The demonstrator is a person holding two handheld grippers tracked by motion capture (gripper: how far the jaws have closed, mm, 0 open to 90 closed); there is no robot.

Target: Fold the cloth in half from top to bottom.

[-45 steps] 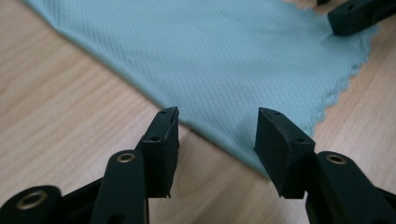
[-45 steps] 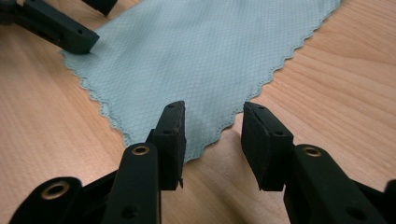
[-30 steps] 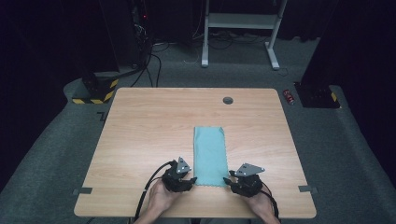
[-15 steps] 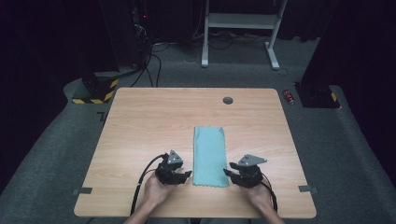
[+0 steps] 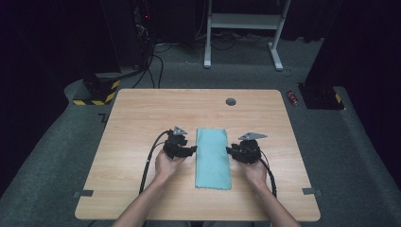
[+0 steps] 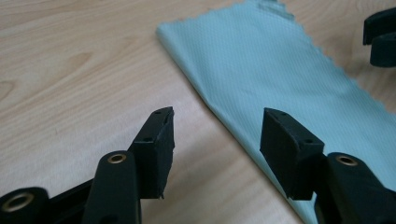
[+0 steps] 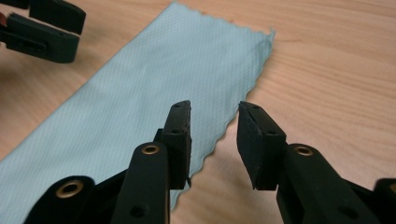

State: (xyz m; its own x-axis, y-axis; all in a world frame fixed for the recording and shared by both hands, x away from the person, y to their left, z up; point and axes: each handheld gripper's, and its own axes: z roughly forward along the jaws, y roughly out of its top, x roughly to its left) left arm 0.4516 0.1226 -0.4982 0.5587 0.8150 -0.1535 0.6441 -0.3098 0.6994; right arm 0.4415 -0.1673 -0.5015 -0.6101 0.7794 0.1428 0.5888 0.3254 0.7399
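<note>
A folded light-blue cloth [image 5: 213, 158] lies flat in a long strip on the wooden table [image 5: 142, 118]. My left gripper [image 5: 191, 151] hovers at the strip's left side, about halfway along it. In the left gripper view the left gripper [image 6: 217, 121] is open over bare wood and the folded edge of the cloth [image 6: 280, 60]; its jaws have just been opening. My right gripper [image 5: 231, 150] faces it from the strip's right side. The right gripper [image 7: 215, 112] stands open above the zigzag edge of the cloth [image 7: 154, 88], its jaws just closing, nothing pinched.
A round black grommet [image 5: 231, 101] sits in the table's far middle. Grey tape marks [image 5: 83, 193] flank the front edge. On the carpet lie a red object [image 5: 293, 98] and a yellow-black striped base [image 5: 94, 94]. White desk legs [image 5: 208, 38] stand behind.
Both hands have moved away from the table's front edge along the cloth's sides, from its near corners to about its middle. The cloth lies as before.
</note>
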